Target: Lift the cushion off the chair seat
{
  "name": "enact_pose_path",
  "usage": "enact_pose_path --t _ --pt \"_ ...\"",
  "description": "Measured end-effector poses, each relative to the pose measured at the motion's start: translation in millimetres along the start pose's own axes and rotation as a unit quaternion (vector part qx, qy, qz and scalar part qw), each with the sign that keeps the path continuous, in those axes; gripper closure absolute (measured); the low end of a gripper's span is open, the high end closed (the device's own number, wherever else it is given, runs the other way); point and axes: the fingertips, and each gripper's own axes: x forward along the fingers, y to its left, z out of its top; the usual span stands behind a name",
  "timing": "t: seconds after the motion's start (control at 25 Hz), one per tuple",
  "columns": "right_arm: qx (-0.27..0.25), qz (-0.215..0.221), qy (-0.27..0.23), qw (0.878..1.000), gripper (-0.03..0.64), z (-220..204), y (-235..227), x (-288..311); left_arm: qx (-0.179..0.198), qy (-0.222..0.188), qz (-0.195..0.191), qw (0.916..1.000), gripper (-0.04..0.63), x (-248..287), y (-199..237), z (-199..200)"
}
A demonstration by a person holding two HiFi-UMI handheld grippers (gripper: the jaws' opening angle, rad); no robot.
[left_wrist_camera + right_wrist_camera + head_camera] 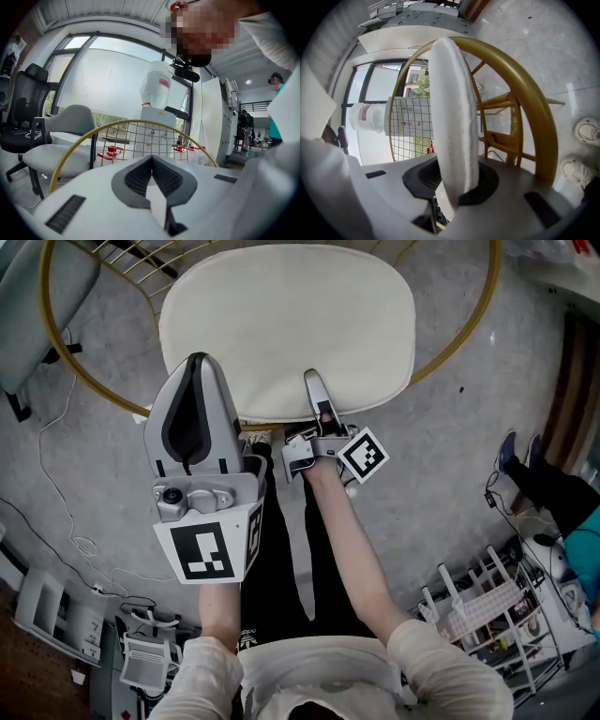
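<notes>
**Head view:** A cream, rounded-rectangle cushion [286,329] with a soft matte cover lies flat on the chair [41,306], whose thin gold ring curves round it. The right gripper [314,381] bites the cushion's near edge. The left gripper [199,362], smooth grey plastic, hangs near and to the left, clear of the fabric. The speckled grey floor [441,456] is bare to the chair's right, and a thin cable [56,474] trails on the left.

**Left gripper view:** The left gripper's ribbed dark pads [140,176] meet with nothing between them. Beyond them stands the chair's gold wire-grid back [140,138], with open air between.

**Right gripper view:** The cushion, seen edge-on as a thick padded slab with a nubbly weave [452,117], is pinched between the right gripper's pads [452,183]. The gold ring [529,103] arcs just to its right. Two pale shoes [586,131] rest on the floor at the far right.
</notes>
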Motion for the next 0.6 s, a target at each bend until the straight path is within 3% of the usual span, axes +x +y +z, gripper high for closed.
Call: enact_pose_path --t 0.6 --pt "-0.001 -0.002 0.004 1.000 0.563 0.2 4.7 -1.6 0.003 -0.001 -0.001 1.0000 0.581 -3.2 -6.5 2.7"
